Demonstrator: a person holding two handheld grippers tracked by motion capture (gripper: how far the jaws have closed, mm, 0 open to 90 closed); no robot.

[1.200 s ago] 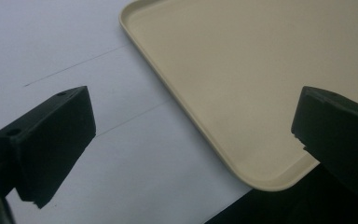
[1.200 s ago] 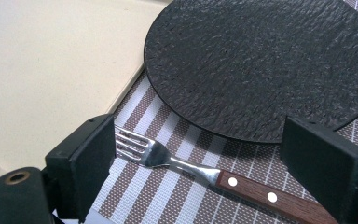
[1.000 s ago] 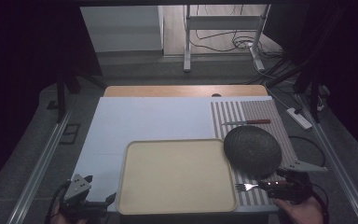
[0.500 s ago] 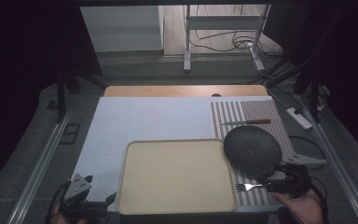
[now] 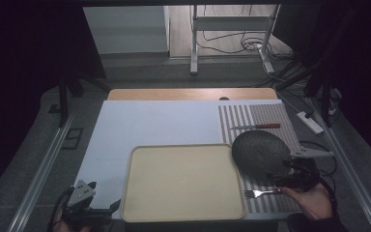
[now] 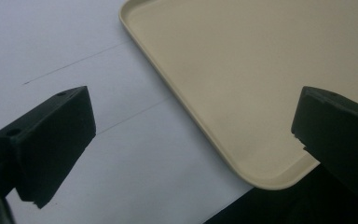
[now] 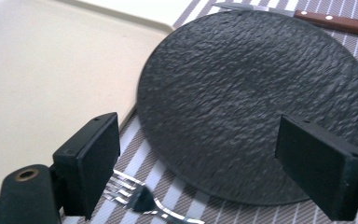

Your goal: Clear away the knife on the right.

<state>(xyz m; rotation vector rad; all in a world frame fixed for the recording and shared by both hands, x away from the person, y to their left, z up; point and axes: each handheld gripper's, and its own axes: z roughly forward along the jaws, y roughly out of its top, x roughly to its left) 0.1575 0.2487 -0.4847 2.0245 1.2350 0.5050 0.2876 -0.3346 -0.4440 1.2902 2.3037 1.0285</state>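
A beige tray (image 5: 183,181) lies at the table's near middle on a white mat (image 5: 149,125). Right of it, a dark textured round plate (image 5: 261,152) rests on a striped placemat (image 5: 265,116), overlapping the tray's rim a little. A fork (image 5: 261,193) lies near the front edge, and a wooden-handled knife (image 5: 258,126) lies beyond the plate. My right gripper (image 5: 282,174) is open, low at the plate's near right edge. In the right gripper view its jaws (image 7: 205,149) frame the plate (image 7: 256,102), with the fork (image 7: 140,200) below. My left gripper (image 5: 111,209) is open at the tray's near left corner (image 6: 261,168).
A wooden table edge (image 5: 193,93) shows beyond the white mat. Metal rails (image 5: 43,164) run along both sides of the table. Cables and a power strip (image 5: 310,122) lie on the floor to the right. The far half of the white mat is bare.
My right gripper has moved forward from beside the fork up to the plate's near edge. The left gripper has hardly moved.
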